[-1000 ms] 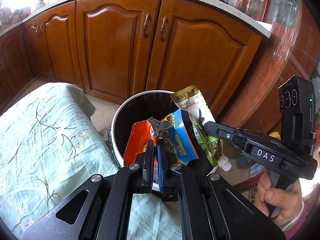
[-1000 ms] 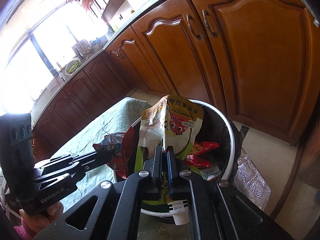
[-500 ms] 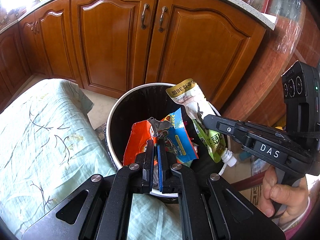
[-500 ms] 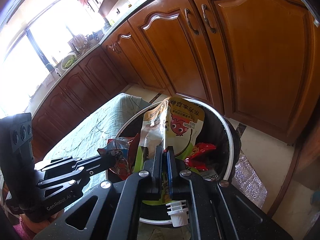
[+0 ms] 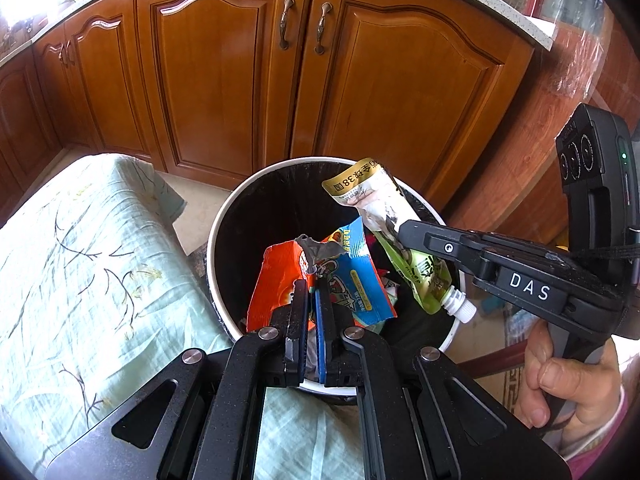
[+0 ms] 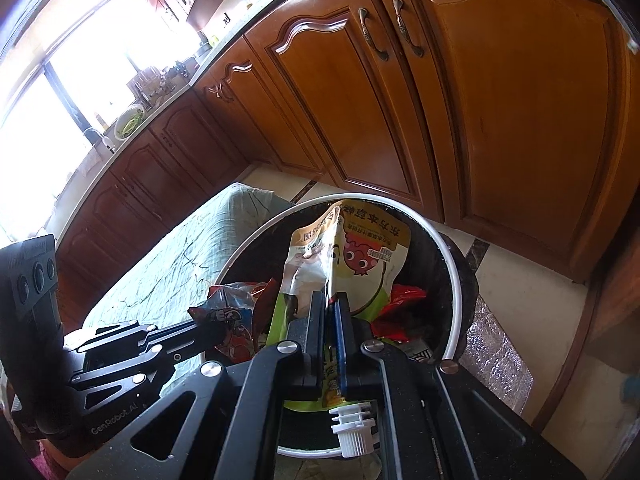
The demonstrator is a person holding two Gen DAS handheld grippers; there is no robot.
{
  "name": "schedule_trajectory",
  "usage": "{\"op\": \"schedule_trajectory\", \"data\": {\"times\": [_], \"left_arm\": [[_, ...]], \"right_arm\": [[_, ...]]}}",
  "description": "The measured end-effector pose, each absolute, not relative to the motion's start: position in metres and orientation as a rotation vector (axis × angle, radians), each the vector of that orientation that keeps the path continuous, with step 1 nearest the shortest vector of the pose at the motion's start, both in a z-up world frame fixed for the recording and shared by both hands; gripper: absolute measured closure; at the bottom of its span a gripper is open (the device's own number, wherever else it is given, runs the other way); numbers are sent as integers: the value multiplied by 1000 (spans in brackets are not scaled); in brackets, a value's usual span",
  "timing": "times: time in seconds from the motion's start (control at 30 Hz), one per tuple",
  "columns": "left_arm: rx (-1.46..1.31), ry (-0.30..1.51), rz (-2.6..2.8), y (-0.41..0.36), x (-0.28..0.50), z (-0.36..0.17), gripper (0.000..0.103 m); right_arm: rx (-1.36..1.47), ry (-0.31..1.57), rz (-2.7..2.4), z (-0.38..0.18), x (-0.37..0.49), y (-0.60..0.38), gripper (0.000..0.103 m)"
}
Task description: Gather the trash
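Observation:
A round bin (image 5: 224, 216) with a white rim and a black liner stands on the floor by the cabinets; it also shows in the right wrist view (image 6: 448, 256). My left gripper (image 5: 311, 286) is shut on an orange and blue snack wrapper (image 5: 276, 280) held over the bin's mouth. My right gripper (image 6: 330, 298) is shut on a green and yellow spout pouch (image 6: 360, 256) with a white cap, also over the bin. The pouch (image 5: 424, 276) and the right gripper (image 5: 404, 230) show in the left wrist view. Red wrappers (image 6: 404, 300) lie inside the bin.
A table with a pale green patterned cloth (image 5: 80, 280) sits left of the bin, touching its rim. Wooden cabinet doors (image 5: 224, 80) stand close behind the bin. A foil-wrapped surface (image 6: 496, 360) lies right of the bin.
Both grippers have moved forward and down over the bin with their trash. The bin now looks larger and nearer in both views. Both stay shut.

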State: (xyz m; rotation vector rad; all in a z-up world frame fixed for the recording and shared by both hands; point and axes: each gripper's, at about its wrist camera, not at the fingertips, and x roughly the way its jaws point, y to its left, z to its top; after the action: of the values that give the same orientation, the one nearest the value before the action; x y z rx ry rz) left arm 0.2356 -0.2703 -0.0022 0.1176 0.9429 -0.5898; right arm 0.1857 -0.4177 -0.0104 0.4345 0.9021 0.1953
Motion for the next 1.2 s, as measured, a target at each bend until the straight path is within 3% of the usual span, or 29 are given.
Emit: {"op": "schedule_trajectory", "data": {"times": [0.1, 0.17, 0.23, 0.33, 0.37, 0.63, 0.8, 0.93, 1.2], "left_arm": [[108, 951, -594, -270, 237, -3, 99], [110, 947, -589, -270, 236, -3, 98], [108, 951, -585, -269, 235, -3, 88], [100, 941, -573, -266, 233, -1, 65], [96, 936, -569, -264, 231, 0, 63], [79, 926, -561, -252, 220, 4, 59], [53, 921, -548, -239, 209, 5, 54], [-4, 908, -518, -221, 195, 5, 35], [-109, 857, -463, -177, 157, 6, 34]], "right_arm": [[443, 902, 190, -11, 188, -420, 92], [457, 897, 188, -11, 186, -422, 82], [469, 881, 189, -10, 184, -424, 64], [471, 869, 188, -8, 180, -424, 58], [474, 866, 188, -7, 178, -424, 57], [518, 801, 189, 0, 156, -425, 25], [542, 742, 187, 7, 135, -421, 17], [547, 699, 185, 13, 116, -411, 13], [499, 590, 143, 15, 67, -379, 10]]}}
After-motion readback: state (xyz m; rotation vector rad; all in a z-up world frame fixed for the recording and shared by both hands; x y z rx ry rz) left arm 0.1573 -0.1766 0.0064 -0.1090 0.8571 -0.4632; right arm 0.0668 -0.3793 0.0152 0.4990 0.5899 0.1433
